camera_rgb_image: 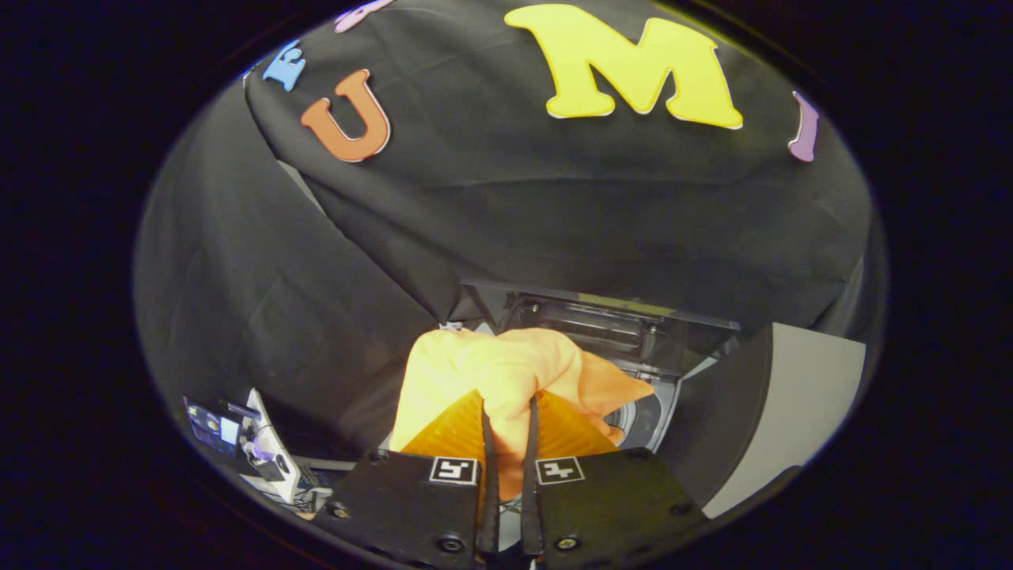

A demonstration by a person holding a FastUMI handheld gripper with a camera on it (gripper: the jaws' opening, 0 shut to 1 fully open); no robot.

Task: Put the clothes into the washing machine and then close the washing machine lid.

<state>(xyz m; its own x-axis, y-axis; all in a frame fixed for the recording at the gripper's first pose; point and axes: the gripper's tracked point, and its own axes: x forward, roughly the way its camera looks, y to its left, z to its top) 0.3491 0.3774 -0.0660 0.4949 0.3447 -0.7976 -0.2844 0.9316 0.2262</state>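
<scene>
The gripper [507, 412] pinches a bunched orange cloth [491, 372] between both narrow-set fingers. Beyond it, toward one o'clock, the washing machine [633, 348] stands with its lid [601, 305] raised.

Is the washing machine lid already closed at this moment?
No. The washing machine lid stands raised behind the open drum, while the gripper holds the orange cloth pinched between its fingers just ahead of the opening.
</scene>
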